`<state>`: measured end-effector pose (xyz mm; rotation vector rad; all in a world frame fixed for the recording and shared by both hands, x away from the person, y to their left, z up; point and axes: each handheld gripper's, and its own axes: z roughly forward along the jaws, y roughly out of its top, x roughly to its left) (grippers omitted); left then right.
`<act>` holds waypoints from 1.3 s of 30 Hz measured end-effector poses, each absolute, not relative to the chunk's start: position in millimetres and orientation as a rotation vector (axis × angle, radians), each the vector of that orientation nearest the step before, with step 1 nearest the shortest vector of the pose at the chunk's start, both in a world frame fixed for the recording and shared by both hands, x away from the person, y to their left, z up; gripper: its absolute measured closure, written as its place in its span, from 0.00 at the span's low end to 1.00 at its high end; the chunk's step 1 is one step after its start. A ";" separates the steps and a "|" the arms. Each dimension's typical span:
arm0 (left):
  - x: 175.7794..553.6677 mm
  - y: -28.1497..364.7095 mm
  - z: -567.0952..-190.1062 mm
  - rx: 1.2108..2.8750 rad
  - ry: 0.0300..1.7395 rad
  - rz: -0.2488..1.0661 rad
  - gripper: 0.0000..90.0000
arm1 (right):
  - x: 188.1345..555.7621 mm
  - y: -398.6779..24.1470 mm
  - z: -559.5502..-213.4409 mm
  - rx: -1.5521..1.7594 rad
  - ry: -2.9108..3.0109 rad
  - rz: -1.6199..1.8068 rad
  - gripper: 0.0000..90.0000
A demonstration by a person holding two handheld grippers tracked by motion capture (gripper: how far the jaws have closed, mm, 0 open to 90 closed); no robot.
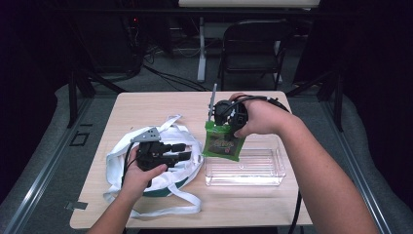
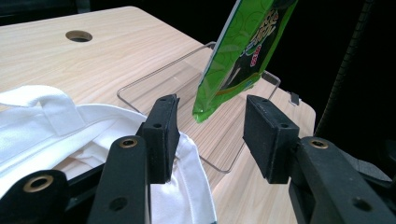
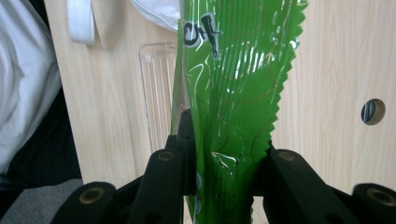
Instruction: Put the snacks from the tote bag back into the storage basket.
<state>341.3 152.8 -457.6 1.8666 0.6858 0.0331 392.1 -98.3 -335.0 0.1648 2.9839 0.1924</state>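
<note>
Wood table (image 1: 146, 105) w/ cable hole (image 2: 78, 35), black folding chair (image 1: 253, 46) behind, white desk leg (image 1: 201, 48), cables on floor (image 1: 170, 75)

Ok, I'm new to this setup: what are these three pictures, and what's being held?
A person sits at a wooden table with a hand-held claw in each hand. The high view looks down from above; each gripper view comes from a camera riding on one claw. The right claw is shut on the top edge of a green snack packet, which hangs over a clear plastic tray. The left claw rests over a white cloth bag; one pad sits against the bag's edge, the jaws apart with nothing gripped between them.
</note>
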 end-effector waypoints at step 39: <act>346.9 158.2 -462.4 1.860 0.721 0.033 0.61 | 413.4 -109.8 -375.0 0.200 2.910 0.102 0.82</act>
